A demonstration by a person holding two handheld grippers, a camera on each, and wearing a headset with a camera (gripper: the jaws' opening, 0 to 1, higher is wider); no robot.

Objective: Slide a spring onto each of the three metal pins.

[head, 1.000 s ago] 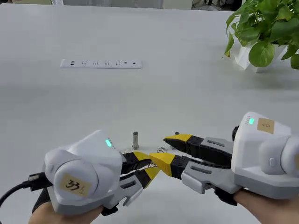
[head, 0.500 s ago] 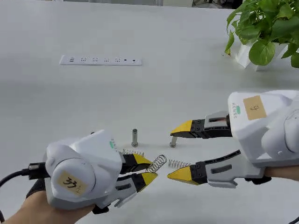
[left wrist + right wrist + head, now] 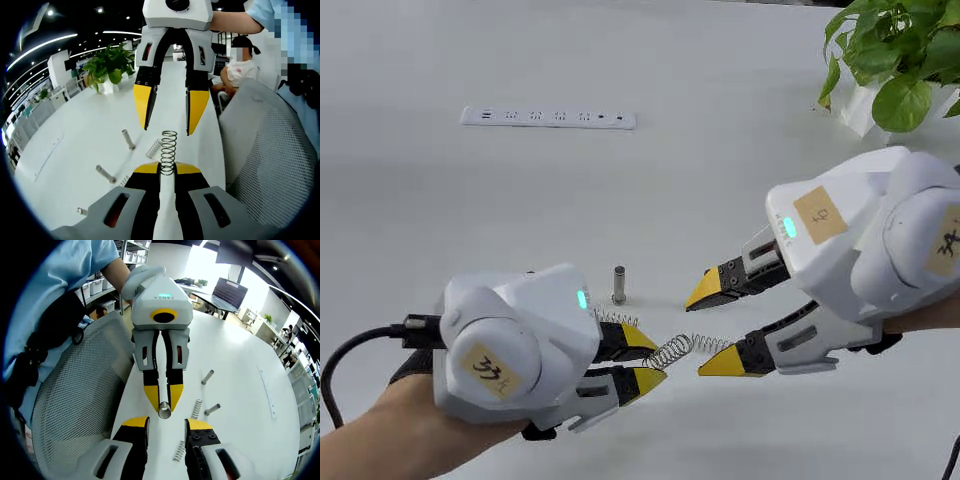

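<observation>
Labels: the left gripper (image 3: 645,360) has a tan sticker (image 3: 487,370) with handwriting that looks like "33" plus another mark I can't make out. The right gripper (image 3: 713,330) has a tan sticker with a handwritten "4" (image 3: 820,213). A second sticker (image 3: 948,240) on its body is illegible. In the right gripper view there is small print above the left gripper's lens, too small to read for sure.

Left gripper's yellow tips are pressed together on one end of a spring (image 3: 670,352), held above the table (image 3: 470,220). The spring is a thin silver wire coil with open turns, and its free end points toward the right gripper. Right gripper's jaws are spread wide, holding nothing, with tips either side of the spring's free end and not touching it.

Loose springs (image 3: 197,408) of the same kind lie flat on the white table near the grippers. In the left gripper view there are three pins (image 3: 128,139), short grey metal rods. The two nearer ones are bare; the third is too small to tell. In the head view one pin stands upright just beyond the left gripper.

A white power strip (image 3: 548,118) lies further back on the table. A green plant (image 3: 900,50) is at the far right, and there is a grey mesh chair (image 3: 270,150).
</observation>
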